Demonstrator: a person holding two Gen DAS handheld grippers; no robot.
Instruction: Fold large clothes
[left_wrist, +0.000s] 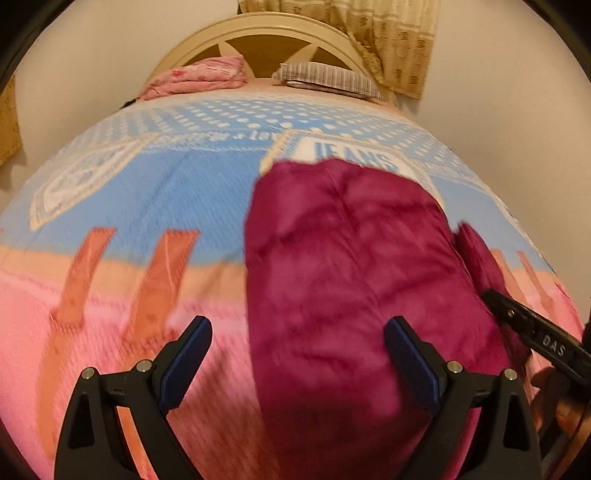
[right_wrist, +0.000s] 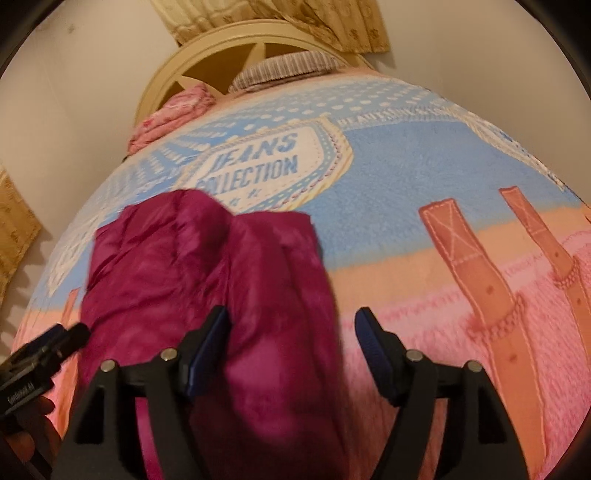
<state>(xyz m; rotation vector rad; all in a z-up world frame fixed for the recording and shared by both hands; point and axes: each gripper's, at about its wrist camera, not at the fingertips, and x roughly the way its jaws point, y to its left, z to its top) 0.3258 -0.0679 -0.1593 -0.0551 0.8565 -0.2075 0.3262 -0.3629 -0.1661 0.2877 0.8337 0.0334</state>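
- Nearest us, our left gripper (left_wrist: 297, 345) has its blue-padded fingers (left_wrist: 188, 354) spread wide; the magenta cloth runs up between them, but the pads do not press on it.
- Our right gripper (right_wrist: 291, 334) also stands wide, nothing pinched, with the cloth lying between the fingers and against the left-hand one.
- The task's thing, a large magenta quilted garment (right_wrist: 207, 280), lies on the bed as a long, narrow bundle, its near end under our grippers and its far end reaching the "JEANS COLLECTION" patch.
- It rests on a fleece blanket printed in blue, orange and pink (right_wrist: 424, 177), which covers the bed.
- We judge the lengthwise fold is laid and both grips are let go, so the step in hand is a fresh grasp. To do it well, we should take the near corners at matching spots, pinch all layers together, lift evenly and carry them to the far edge so the stack stays square.
- Farthest off, a pink folded cloth (left_wrist: 199, 75), a striped pillow (left_wrist: 325, 75) and a cream arched headboard (left_wrist: 258, 33) sit well apart from the work.
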